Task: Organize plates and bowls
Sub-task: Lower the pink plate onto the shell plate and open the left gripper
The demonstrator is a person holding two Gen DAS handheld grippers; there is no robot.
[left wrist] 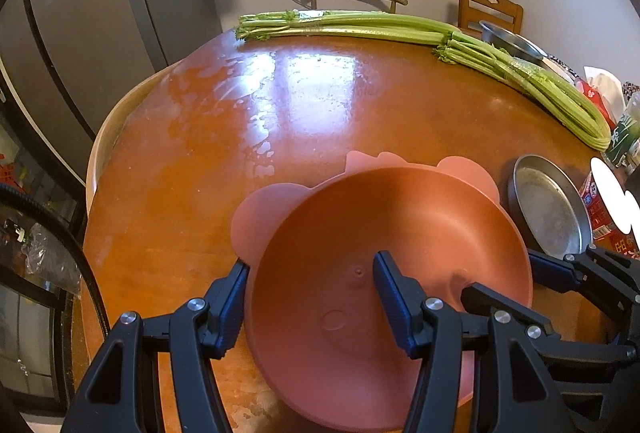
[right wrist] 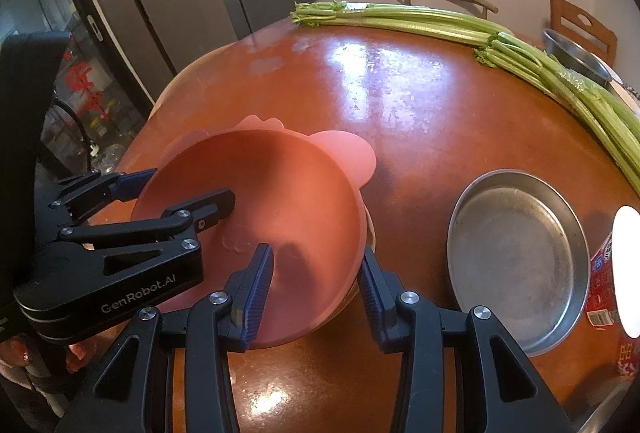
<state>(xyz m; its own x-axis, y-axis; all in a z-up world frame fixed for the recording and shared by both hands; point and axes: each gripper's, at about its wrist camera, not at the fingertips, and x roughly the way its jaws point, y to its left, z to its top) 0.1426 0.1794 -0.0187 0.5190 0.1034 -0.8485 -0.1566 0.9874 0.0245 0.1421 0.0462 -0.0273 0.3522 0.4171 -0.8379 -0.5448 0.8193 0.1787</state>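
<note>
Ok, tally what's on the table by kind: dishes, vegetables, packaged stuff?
Pink bowl: 1
Round metal pan: 1
Metal bowl: 1
Celery bunches: 2
Red printed packages, right edge: at least 1, partly cut off
Total: 6 clearly visible

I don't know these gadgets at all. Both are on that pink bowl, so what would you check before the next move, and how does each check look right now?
1. Left hand-held gripper straddles the pink bowl's rim, one finger inside, one outside: ok.
2. Right hand-held gripper straddles the opposite rim the same way: ok.
3. Pads pressing firmly enough to carry it: cannot tell.
4. Bowl's underside clear of the table: cannot tell; something pale shows beneath its edge.
5. Metal plate apart from the bowl, with nothing on it: ok.
6. Celery lying far from the bowl: ok.
</note>
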